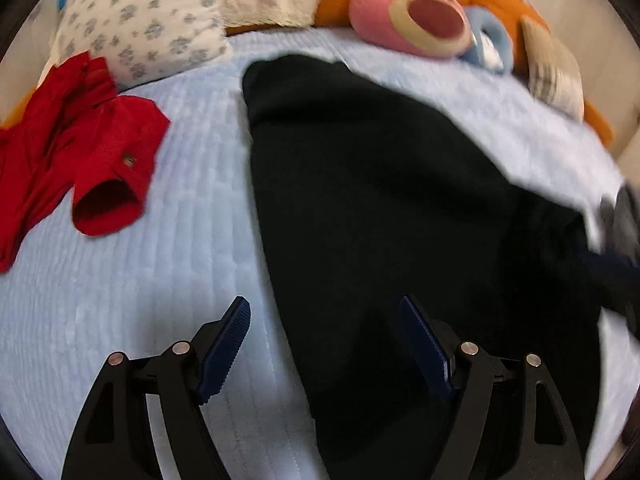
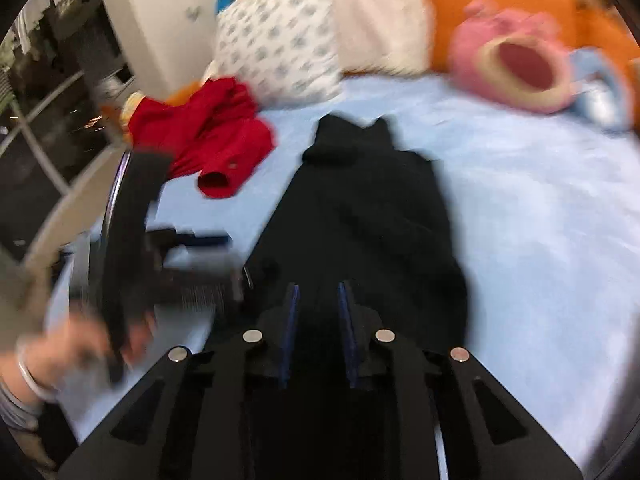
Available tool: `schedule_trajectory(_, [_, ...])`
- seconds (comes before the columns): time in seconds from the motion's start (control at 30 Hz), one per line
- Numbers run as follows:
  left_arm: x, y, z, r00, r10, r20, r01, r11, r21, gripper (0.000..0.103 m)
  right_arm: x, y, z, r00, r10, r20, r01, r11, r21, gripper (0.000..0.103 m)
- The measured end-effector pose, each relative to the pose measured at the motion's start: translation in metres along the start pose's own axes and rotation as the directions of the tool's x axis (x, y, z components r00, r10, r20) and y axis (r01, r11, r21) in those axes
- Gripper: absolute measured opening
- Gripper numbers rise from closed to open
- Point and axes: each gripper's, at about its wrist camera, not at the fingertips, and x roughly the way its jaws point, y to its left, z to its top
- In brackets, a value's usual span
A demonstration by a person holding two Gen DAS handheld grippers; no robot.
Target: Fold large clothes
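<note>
A black garment lies lengthwise on the light blue bed cover, its collar end farthest from me. My left gripper stands open just above the garment's near left edge, with one pad over the cover and the other over the black cloth. My right gripper hovers over the garment's near end with its pads close together. The narrow gap between them looks black, and the blur hides whether cloth is pinched there. A hand holds the left gripper at the left of the right wrist view.
A crumpled red garment lies on the bed to the left of the black one. A patterned pillow, a pink plush and an orange plush line the far end.
</note>
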Motion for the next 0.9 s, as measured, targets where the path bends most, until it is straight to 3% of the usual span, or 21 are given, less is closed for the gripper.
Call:
schedule_trajectory(0.1, [0.011,-0.002,-0.011,1.0,0.0,-0.011,0.001,1.0,0.024,0.079,0.03,-0.028,0.01,0.991,-0.114,-0.072,0.114,0.993,-0.007,0.018])
schedule_trajectory(0.17, [0.021,0.001,-0.014,1.0,-0.012,-0.021,0.012,1.0,0.023,0.079,0.03,-0.055,0.007,0.983,-0.169,-0.067,0.171,0.985,0.026,0.016])
schedule_trajectory(0.23, [0.028,0.001,-0.017,0.999,-0.017,-0.036,0.018,0.999,0.033,0.079,0.024,-0.077,-0.008,0.976,-0.208,-0.066,0.211,0.977,0.033,0.003])
schedule_trajectory(0.37, [0.024,0.002,0.002,0.999,-0.015,-0.039,0.017,0.999,0.048,0.073,0.022,-0.093,-0.021,0.984,-0.178,-0.018,0.179,0.983,0.042,0.0])
schedule_trajectory(0.5, [0.0,0.014,0.05,1.0,-0.018,0.014,0.018,0.999,0.036,0.073,-0.014,-0.072,-0.033,0.986,-0.138,0.097,0.139,0.99,-0.001,0.005])
schedule_trajectory(0.6, [0.0,0.02,0.091,0.999,-0.003,0.048,0.001,0.999,0.034,0.073,-0.027,-0.058,-0.043,0.991,-0.061,0.118,0.066,0.997,-0.043,0.005])
schedule_trajectory(0.67, [0.018,0.021,0.118,0.999,0.021,0.038,-0.022,0.999,0.033,0.073,-0.025,-0.05,-0.047,0.994,-0.036,0.101,0.044,0.996,-0.076,0.005])
schedule_trajectory(0.73, [0.044,0.016,0.139,1.0,0.015,-0.01,-0.014,0.999,0.039,0.073,-0.016,-0.053,-0.053,0.996,-0.064,0.068,0.07,0.993,-0.1,0.005])
schedule_trajectory(0.9, [0.112,-0.005,0.165,0.994,0.043,-0.103,-0.037,0.997,0.062,0.075,-0.006,-0.08,-0.075,0.995,-0.089,0.051,0.092,0.994,-0.065,0.0])
